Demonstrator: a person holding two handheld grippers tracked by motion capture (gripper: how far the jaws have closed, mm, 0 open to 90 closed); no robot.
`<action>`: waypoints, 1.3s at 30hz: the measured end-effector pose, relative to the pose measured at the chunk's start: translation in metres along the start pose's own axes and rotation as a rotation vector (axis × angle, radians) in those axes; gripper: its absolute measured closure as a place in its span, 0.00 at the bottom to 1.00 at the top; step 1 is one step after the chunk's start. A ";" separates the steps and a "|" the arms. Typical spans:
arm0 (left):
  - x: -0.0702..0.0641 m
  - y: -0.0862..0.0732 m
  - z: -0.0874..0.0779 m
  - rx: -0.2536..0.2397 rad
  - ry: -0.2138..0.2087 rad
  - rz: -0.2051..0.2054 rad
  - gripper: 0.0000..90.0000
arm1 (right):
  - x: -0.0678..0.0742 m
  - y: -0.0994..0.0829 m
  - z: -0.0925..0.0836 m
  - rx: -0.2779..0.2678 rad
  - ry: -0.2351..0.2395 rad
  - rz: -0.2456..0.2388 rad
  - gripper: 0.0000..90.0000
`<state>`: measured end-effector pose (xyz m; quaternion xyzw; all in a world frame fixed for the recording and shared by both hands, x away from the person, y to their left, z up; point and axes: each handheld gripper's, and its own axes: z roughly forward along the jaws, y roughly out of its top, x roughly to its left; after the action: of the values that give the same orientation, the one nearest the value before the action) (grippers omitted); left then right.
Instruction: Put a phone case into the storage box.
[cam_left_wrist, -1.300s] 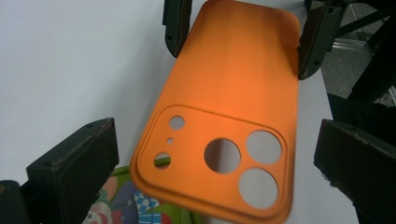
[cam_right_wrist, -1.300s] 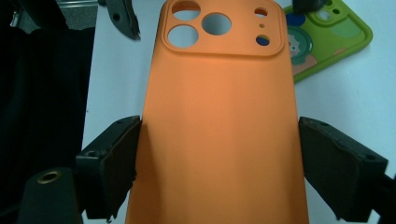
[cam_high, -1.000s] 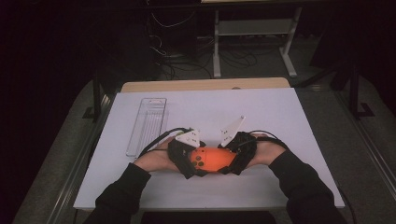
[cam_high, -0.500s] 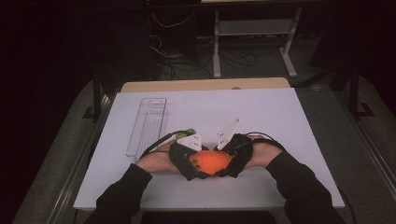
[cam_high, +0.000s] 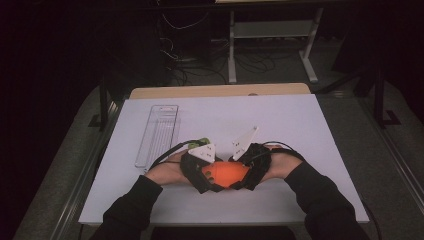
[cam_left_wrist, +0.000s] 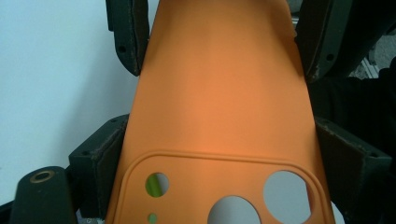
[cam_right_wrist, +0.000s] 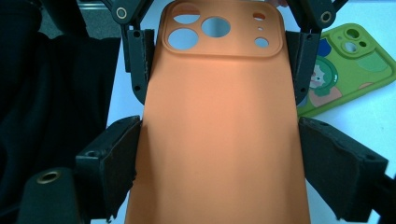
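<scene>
You are pinching the orange phone case (cam_high: 226, 174) from both ends at lower centre: left claw (cam_left_wrist: 212, 154) has just been closing, right claw (cam_right_wrist: 219, 154) clamped; keep pressure even.

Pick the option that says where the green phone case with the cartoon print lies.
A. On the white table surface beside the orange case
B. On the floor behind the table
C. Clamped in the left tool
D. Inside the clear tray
A: in the right gripper view the green phone case lies flat on the white table, just beside the orange case that the tools hold by its edges.
</scene>
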<state>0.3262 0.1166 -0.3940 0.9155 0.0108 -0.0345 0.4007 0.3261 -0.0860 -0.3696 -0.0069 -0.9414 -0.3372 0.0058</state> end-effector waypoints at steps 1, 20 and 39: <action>0.000 0.000 0.000 -0.001 -0.003 0.001 0.16 | 0.000 0.000 0.000 -0.001 0.004 0.002 0.17; 0.005 -0.004 -0.004 0.033 0.041 -0.071 0.17 | -0.005 -0.014 -0.022 -0.080 -0.087 0.092 0.12; 0.014 -0.010 -0.011 0.020 0.262 -0.283 0.17 | 0.006 -0.059 -0.035 -0.227 -0.301 0.435 0.06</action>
<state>0.3407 0.1313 -0.3947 0.9054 0.1910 0.0287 0.3781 0.3190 -0.1539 -0.3804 -0.2591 -0.8643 -0.4265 -0.0625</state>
